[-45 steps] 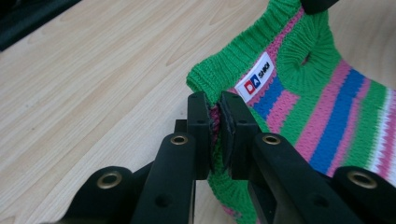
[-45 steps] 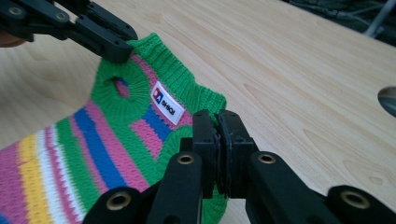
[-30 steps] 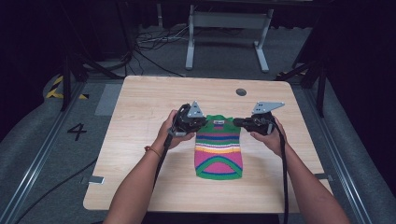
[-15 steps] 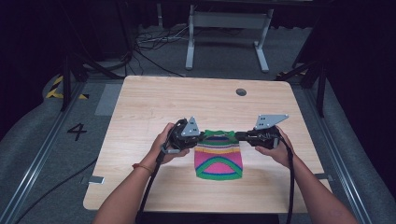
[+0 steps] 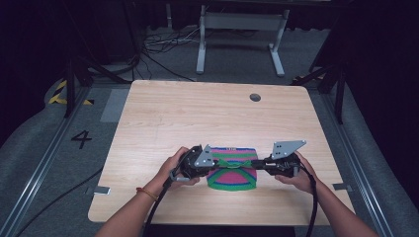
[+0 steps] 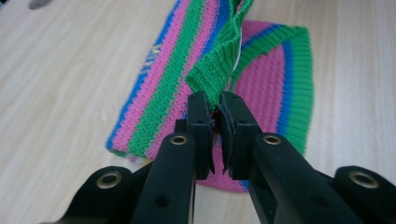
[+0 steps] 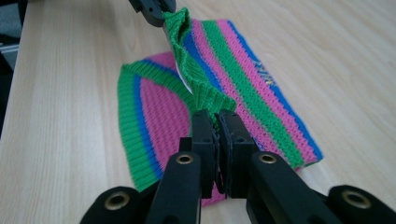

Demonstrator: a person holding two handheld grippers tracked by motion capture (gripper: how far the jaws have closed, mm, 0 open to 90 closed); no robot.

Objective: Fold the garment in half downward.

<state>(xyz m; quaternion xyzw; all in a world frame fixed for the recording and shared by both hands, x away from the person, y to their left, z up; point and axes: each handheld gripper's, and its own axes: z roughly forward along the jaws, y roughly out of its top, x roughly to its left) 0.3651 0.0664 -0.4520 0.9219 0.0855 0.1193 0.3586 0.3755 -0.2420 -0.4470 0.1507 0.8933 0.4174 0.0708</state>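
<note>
A striped knit (image 5: 232, 173) is laid near-centre on the worktop (image 5: 163, 118). Its green hem is pinched by L tool (image 6: 215, 122) and R tool (image 7: 216, 130), both clamped, and stretched btwn them just above the folded part.

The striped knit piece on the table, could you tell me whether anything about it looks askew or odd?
Nothing looks damaged. The striped knit piece lies partly folded, its green edge lifted off the table and pinched between the left gripper and right gripper, so it sags in a ridge.
</note>
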